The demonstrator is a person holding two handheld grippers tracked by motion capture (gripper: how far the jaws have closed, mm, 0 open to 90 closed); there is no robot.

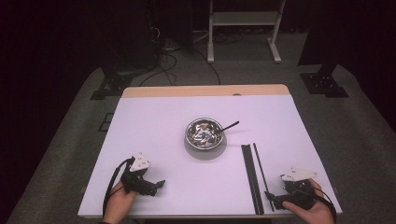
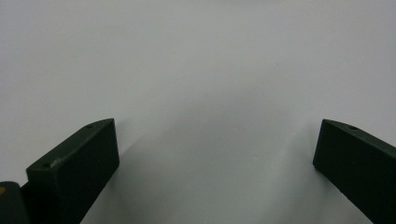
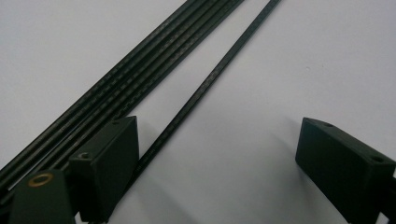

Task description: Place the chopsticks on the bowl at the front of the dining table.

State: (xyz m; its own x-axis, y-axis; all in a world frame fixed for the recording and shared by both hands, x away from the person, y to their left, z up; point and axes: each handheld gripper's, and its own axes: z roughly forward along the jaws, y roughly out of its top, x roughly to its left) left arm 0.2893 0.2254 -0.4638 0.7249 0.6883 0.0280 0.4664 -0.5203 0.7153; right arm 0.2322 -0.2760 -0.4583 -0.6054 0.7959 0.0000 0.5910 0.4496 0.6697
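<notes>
My right claw (image 1: 273, 199) sits low at the near edge of the tabletop (image 1: 154, 135), jaws spread wide with nothing in them. One thin black stick (image 3: 205, 86) lies just beside its jaw, apart from the bunch of sticks (image 3: 140, 77), so I think it is easiest to pick first. My left claw (image 1: 156, 185) waits spread too, over bare tabletop. The metal bowl (image 1: 204, 132) with a spoon (image 1: 229, 126) sits in the middle, well apart.
</notes>
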